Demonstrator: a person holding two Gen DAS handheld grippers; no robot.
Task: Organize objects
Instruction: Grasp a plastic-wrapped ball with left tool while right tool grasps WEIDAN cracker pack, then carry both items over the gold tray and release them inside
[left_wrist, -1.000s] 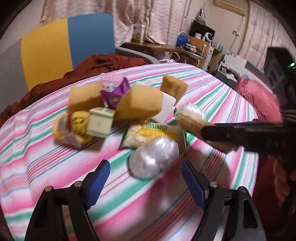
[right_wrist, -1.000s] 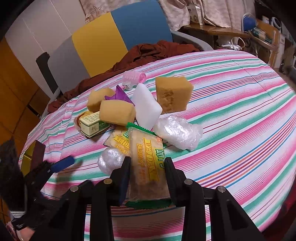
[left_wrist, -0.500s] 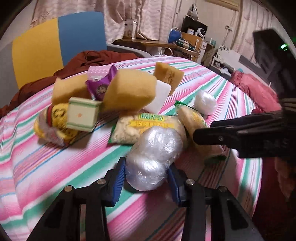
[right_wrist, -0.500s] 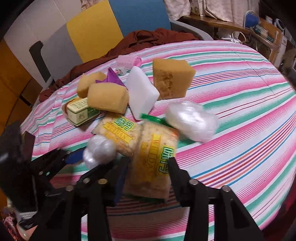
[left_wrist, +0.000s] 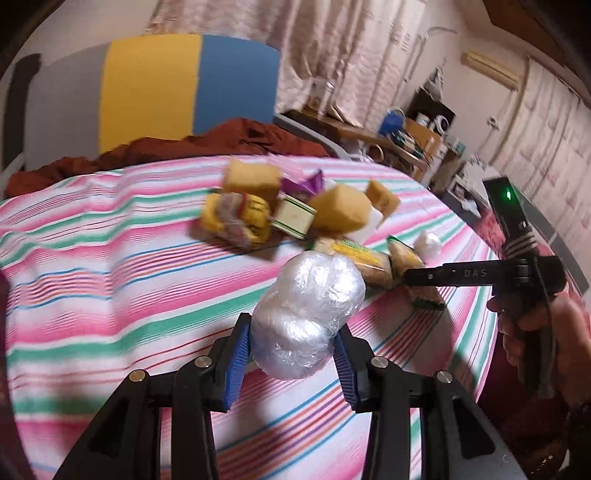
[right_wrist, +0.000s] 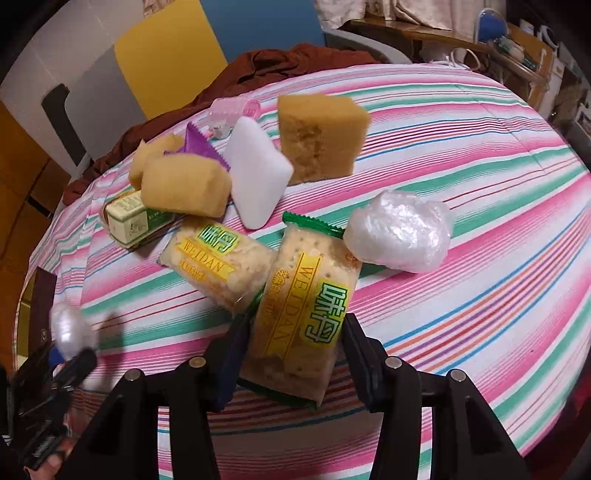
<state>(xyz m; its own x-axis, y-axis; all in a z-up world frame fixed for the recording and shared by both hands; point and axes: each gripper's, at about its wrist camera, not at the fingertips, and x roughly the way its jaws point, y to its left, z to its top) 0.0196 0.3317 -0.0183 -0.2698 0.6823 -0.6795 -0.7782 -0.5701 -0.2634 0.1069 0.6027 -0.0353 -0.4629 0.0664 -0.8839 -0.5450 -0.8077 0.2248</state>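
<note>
Snacks: left hand-held gripper (left_wrist: 291, 352) clamps the plastic-wrapped ball (left_wrist: 308, 319), the right hand-held gripper (right_wrist: 293, 354) grips the cracker packet (right_wrist: 304, 314); each should lift clear of the pile at twelve o'clock.

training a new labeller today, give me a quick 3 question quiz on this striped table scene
1. True or false: the left gripper is shut on a plastic-wrapped ball.
2. Which item sits between the right gripper fingers? A) white sponge B) cracker pack C) small green box
3. Fill in: a second plastic-wrapped ball lies on the ____ tablecloth, to the right of the cracker pack in the right wrist view.

Key: 1 true. 2 B. 3 striped.
</note>
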